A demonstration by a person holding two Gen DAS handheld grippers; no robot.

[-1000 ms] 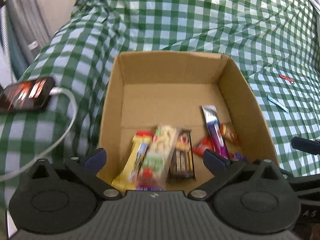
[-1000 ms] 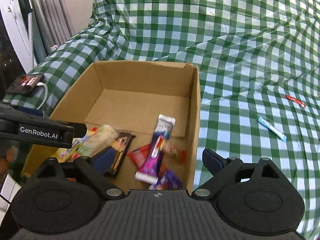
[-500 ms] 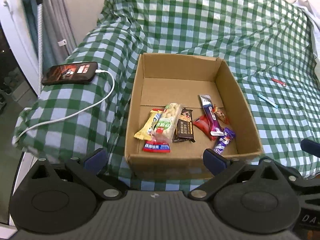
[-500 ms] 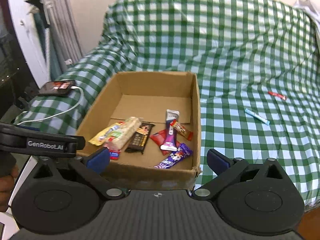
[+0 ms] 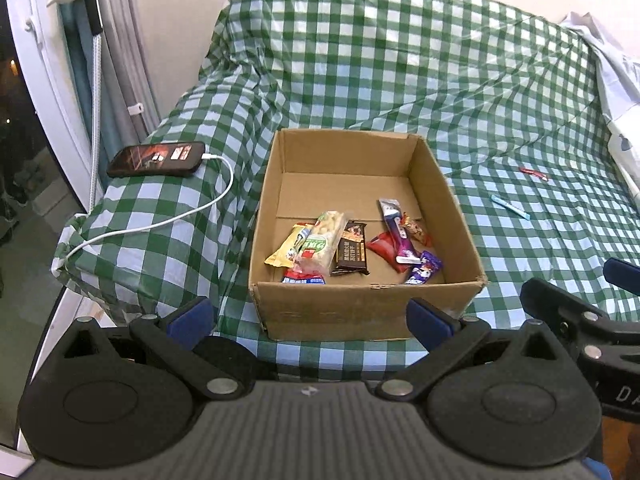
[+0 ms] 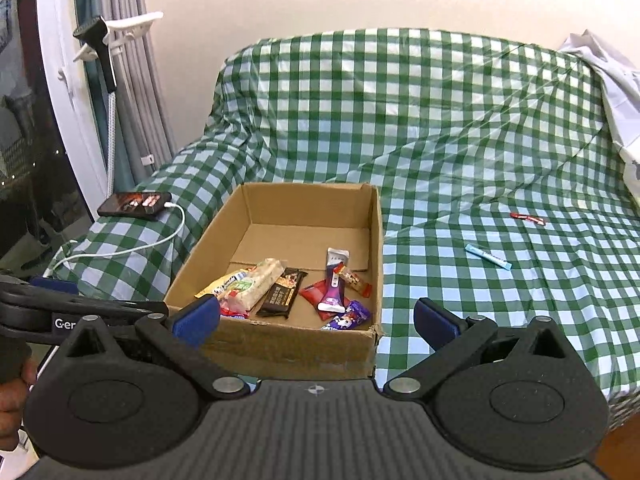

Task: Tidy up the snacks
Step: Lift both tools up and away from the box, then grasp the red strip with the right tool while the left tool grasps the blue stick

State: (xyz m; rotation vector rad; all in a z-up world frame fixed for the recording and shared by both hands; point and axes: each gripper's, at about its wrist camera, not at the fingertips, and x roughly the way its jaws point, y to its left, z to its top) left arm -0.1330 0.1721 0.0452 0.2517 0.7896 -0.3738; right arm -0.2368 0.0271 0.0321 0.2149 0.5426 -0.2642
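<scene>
so two snacks lay loose on the checked bed cover, right of the cardboard box (image 6: 280, 348): a blue stick (image 6: 487, 256) and, farther off, a red wrapper (image 6: 528, 218), both long axes slanting away rightward. right fingers (image 6: 316, 320) spread, empty, judged nearer; left fingers (image 5: 308, 316) likewise released.

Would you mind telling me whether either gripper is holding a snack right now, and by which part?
Nothing is held. The left gripper and right gripper both stand open and empty in front of the cardboard box, where the snacks lie.
</scene>
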